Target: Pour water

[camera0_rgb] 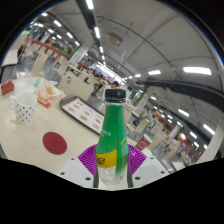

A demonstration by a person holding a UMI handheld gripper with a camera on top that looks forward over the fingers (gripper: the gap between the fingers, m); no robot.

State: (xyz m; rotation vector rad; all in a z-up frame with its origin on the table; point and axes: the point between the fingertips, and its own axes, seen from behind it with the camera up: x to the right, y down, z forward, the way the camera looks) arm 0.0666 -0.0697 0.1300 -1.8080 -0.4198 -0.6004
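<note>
Hand-held gripper (112, 172) clamped on green bottle (113, 140), cap on (black). Could slip or tilt during the pour; cup (24, 103) well apart across worktop (50, 125).

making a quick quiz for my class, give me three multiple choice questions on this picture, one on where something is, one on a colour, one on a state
1. Where is the green plastic bottle with the yellow label?
A. between the fingers of the claw
B. lying on the floor
C. on a shelf

2. What colour is the round disc on the white table?
A. blue
B. red
C. green

3. What state is the bottle in?
A. uncapped and tipped over
B. crushed flat
C. upright with its dark cap on

Answers:
1 A, the bottle rises between the two purple-padded fingers.
2 B, the disc beside the bottle is plainly red.
3 C, the bottle stands straight and the cap sits on its neck.
</note>
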